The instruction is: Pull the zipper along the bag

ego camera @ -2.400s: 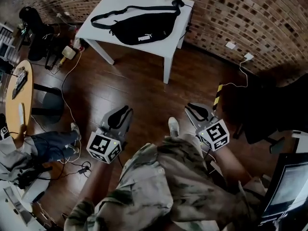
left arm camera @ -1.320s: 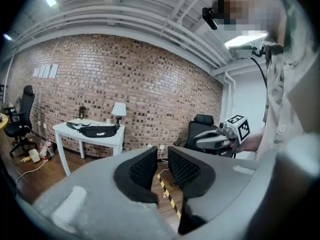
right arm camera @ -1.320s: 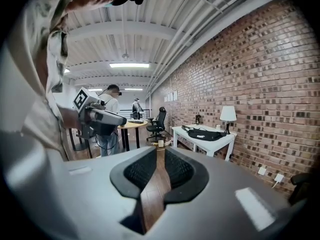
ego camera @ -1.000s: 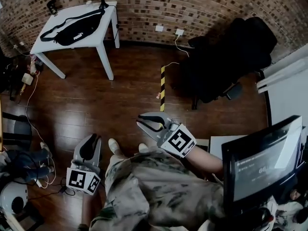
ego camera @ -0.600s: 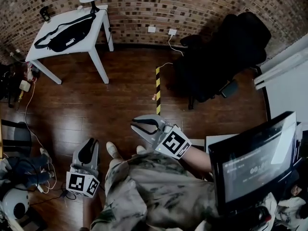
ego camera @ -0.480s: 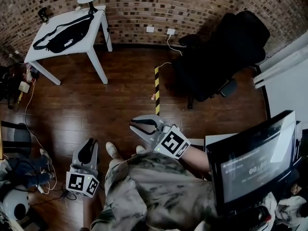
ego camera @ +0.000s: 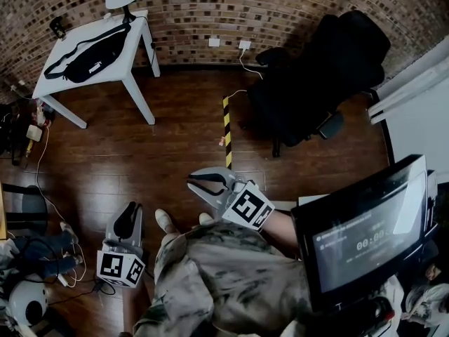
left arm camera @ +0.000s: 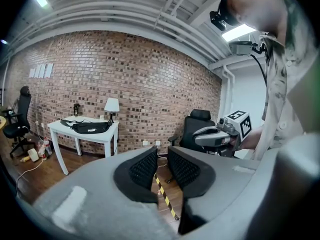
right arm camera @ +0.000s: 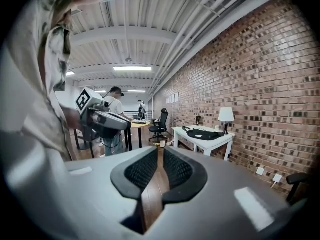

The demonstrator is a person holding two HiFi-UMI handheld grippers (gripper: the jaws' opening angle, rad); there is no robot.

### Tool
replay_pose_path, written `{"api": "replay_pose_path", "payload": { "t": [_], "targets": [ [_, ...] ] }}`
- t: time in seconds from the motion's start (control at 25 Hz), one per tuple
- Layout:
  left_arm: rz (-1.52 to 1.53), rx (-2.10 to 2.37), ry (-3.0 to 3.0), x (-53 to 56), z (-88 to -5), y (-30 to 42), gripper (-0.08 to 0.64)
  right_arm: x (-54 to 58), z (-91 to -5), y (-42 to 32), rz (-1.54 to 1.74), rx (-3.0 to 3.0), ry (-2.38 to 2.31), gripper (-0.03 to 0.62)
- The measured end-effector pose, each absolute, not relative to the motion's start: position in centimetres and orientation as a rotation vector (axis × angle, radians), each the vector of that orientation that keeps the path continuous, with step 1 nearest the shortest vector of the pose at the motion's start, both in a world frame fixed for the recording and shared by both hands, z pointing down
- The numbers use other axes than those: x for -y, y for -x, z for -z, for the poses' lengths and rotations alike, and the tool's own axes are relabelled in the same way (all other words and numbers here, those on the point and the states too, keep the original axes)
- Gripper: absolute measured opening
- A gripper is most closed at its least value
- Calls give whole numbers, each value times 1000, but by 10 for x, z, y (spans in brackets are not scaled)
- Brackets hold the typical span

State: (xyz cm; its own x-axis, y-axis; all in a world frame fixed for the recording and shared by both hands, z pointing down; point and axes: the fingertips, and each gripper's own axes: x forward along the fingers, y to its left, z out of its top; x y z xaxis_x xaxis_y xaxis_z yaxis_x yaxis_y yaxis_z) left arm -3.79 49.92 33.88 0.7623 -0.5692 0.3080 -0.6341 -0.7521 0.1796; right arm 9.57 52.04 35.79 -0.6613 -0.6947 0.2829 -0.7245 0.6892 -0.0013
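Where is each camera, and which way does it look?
Head view: on the head, facing down at the floor; shows left gripper, right gripper, clothes.
Left gripper view: on the left gripper, facing the brick wall; shows its jaws, right gripper.
Right gripper view: on the right gripper, facing along that wall; shows its jaws, left gripper.
All see the bag on the table.

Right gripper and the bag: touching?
Apart. The head view shows the right gripper close to the person's body, jaws empty, while the bag lies on the white table far across the wood floor.
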Motion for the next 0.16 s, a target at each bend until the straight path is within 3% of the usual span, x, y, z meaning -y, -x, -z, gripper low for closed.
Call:
{"api": "replay_pose_path", "payload": {
  "t": [0.16],
  "targets": [
    [-342, 940, -2682, -495, -341, 37, 70, -518, -362, -97, -157, 2644, -1123, 43]
  ]
}}
